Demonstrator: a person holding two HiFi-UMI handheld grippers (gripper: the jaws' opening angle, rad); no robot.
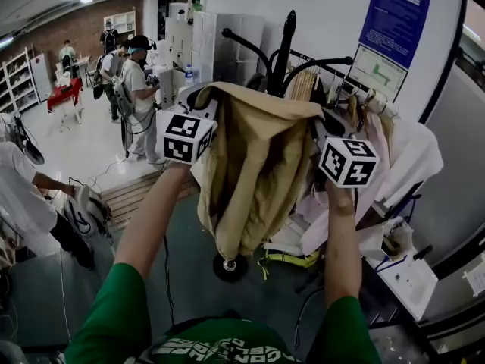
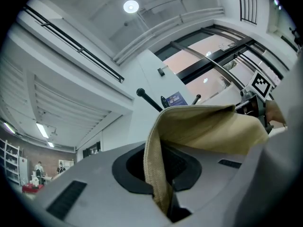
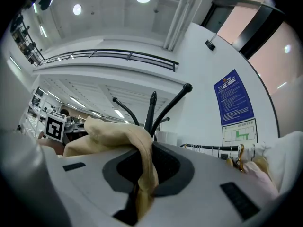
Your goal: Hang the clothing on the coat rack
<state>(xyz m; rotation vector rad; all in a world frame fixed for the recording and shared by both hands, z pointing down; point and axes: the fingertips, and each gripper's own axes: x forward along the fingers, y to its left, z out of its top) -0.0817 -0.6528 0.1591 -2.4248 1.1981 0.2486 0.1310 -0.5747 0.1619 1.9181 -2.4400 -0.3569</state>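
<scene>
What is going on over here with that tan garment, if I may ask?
A person is holding a tan garment up in front of the black rack. The left tongs and the right tongs are each clamped on a fold of its fabric, so it hangs spread between them. It does not look hooked on the rack yet. Other clothes hang on a rail to the right.

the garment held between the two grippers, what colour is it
Plain tan, beige garment, no pattern; clearest in the head view.

arms raised, hand-held grippers [image 2: 162,183] [image 3: 141,181] clamped (both)
</scene>
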